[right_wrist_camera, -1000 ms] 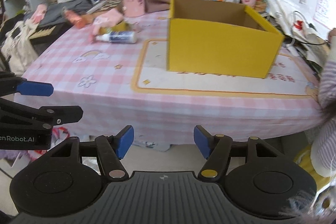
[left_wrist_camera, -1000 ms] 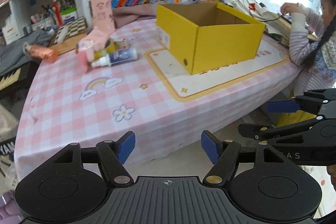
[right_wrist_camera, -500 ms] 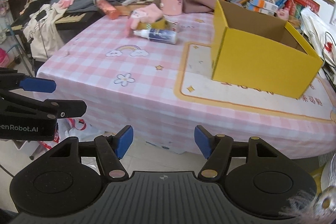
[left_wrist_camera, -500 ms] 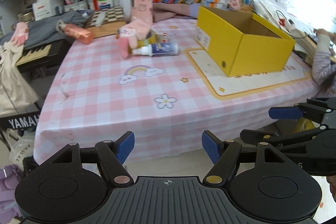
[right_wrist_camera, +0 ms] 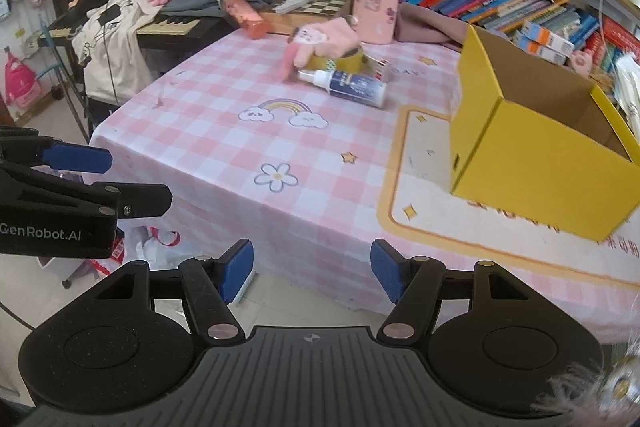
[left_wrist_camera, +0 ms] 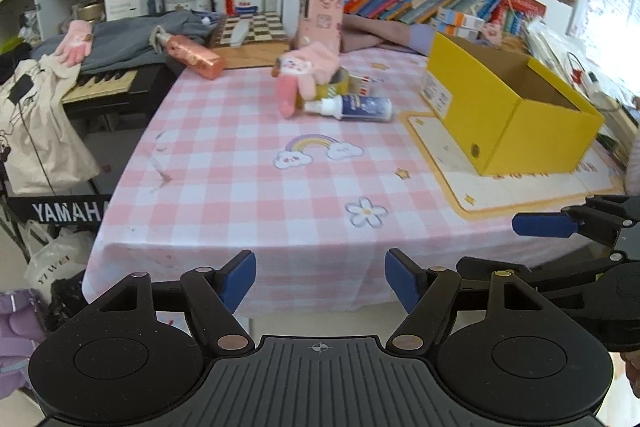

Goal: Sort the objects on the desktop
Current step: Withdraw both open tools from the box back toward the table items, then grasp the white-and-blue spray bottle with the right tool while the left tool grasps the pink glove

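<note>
Bottle [left_wrist_camera: 352, 107], glove [left_wrist_camera: 304, 73] and tape [left_wrist_camera: 334, 87] lie left of the yellow box [left_wrist_camera: 508, 115]; both tongs [left_wrist_camera: 320, 277] [right_wrist_camera: 312, 269] spread, empty.

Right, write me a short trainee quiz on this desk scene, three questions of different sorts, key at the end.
1. True or false: the open yellow cardboard box already holds sorted items.
2. Multiple choice: the white squeeze bottle with the dark blue label is A) standing upright, B) lying on its side, C) inside the box.
3. Fill in: the fluffy pink glove is draped over a roll of ____.

Key
1. False: the part of its inside that shows is bare cardboard.
2. B: it lies on the pink checked tablecloth, beside the glove.
3. Tape: a yellowish roll of tape sticks out under the glove.
</note>
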Demonstrator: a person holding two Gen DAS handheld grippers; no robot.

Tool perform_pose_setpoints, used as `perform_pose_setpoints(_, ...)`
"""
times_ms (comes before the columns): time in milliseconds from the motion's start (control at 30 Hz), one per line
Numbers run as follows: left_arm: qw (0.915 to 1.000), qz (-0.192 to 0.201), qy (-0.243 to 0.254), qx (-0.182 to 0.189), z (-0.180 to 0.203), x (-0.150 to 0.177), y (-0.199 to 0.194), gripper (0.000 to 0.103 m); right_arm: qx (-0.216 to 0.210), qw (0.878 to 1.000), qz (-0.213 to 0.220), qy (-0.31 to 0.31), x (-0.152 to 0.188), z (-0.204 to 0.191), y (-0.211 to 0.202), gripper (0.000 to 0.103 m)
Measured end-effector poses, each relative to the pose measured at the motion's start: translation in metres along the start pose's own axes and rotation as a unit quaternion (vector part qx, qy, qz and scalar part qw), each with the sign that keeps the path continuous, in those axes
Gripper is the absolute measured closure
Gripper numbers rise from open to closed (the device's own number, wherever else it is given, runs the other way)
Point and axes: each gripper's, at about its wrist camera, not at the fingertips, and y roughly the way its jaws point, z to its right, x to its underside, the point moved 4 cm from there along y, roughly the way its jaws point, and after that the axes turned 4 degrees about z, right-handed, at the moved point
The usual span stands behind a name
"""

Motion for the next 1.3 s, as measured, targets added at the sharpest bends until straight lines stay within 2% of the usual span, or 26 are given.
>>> perform_pose_setpoints(333,0.9997,0.016,-0.01,-0.018,-0.013,-0.044,0.034,0.03,-0.015,1.0,0.017,-0.01,-0.043,0.012,0.037,0.037)
perform_pose_setpoints(933,0.9989,0.041,-0.009,-0.023,-0.022,-0.14,0.128,0.03,-0.027,0.999,0.018,-0.003,-0.111,0.047,0.129,0.037)
perform_pose_setpoints(1300,0.9996,-0.006,-0.015,-0.023,-0.032,-0.172,0.21,0.03,-0.024,1.0,0.0,-0.011,-0.138,0.066,0.183,0.035)
